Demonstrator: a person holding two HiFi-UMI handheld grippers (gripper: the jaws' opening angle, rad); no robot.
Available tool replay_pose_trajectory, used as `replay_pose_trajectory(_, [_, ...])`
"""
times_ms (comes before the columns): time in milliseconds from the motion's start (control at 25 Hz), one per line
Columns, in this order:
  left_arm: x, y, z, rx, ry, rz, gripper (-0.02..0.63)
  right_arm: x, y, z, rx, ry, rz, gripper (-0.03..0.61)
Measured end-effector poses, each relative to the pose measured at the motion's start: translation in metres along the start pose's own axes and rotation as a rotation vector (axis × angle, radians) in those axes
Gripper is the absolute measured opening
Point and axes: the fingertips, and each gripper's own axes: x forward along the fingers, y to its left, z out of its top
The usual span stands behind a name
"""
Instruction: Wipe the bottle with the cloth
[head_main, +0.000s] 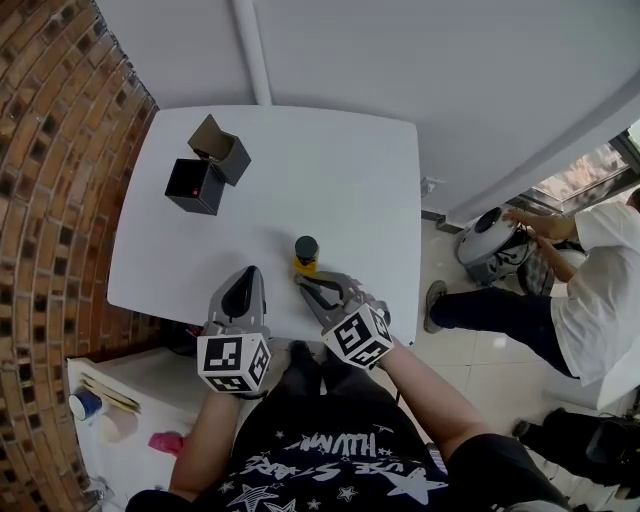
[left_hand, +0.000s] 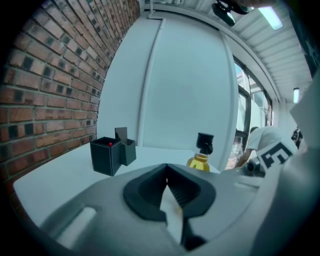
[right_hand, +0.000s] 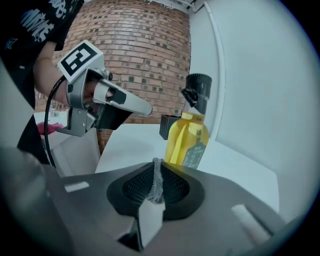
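Right gripper view looks along the right gripper (right_hand: 157, 169), whose jaws are pressed together on a thin fold of grey cloth (right_hand: 157, 184); the cloth stands up in a narrow ridge between the ribbed black pads. Just beyond the jaw tips stands the bottle (right_hand: 189, 141), upright on the white table (right_hand: 235, 165), filled with yellow liquid, with a dark label and a black cap. I cannot tell whether the cloth touches the bottle.

To the left of the bottle, and about as near to the person, is the left gripper (left_hand: 166, 176). Its jaws are closed with nothing between them. It is held over the table's near edge, and its tips stop short of the bottle.

From the head view, the bottle sits near the front edge of the table, roughly midway across it, with a gripper on either side. Well beyond the bottle and to its left are two open black boxes (head_main: 200, 183), touching one another; the nearer one shows a small red spot inside. A brick wall (head_main: 50, 150) runs down the left side. Far to the right of the bottle, off the table, a person in a white shirt (head_main: 600, 295) is low to the floor, hands on a round grey object (head_main: 490, 240).
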Motion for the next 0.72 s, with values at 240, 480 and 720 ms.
replay_pose_trajectory(240, [0.005,-0.007,-0.006,0.009,0.019,-0.026,0.005,0.005,0.004,-0.017,-0.005,0.044,-0.004,0.041])
replay_pose_trajectory(480, [0.007,-0.012,-0.009,0.022,0.025,-0.041,0.005,-0.004,0.004,-0.020,-0.019,0.035,-0.032,0.041])
replay_pose_trajectory(720, [0.017,-0.043,-0.030,0.066,0.057,-0.126,0.151,-0.048,-0.013,-0.018,0.070,-0.013,-0.128,0.041])
